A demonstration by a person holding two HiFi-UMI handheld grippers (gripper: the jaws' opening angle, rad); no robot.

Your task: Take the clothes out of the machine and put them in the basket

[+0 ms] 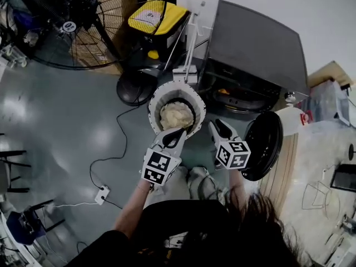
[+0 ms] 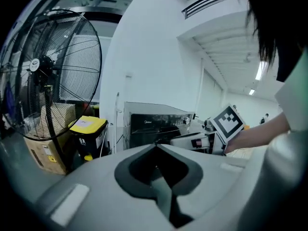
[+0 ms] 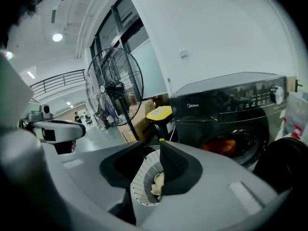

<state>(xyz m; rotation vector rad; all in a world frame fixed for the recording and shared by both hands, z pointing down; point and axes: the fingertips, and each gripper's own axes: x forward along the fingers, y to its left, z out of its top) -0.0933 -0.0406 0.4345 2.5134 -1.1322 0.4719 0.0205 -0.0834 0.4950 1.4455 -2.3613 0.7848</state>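
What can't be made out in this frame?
- How much is left in the machine: the right gripper view shows only an orange cloth through the opening, and the rest inside is dark.
- What lies under the cream cloth in the basket: in the head view, that cloth covers everything below.

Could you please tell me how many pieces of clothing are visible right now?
2. A cream garment lies in the white basket; an orange garment sits inside the washing machine drum. More may be hidden beneath the cream one or deeper in the drum.
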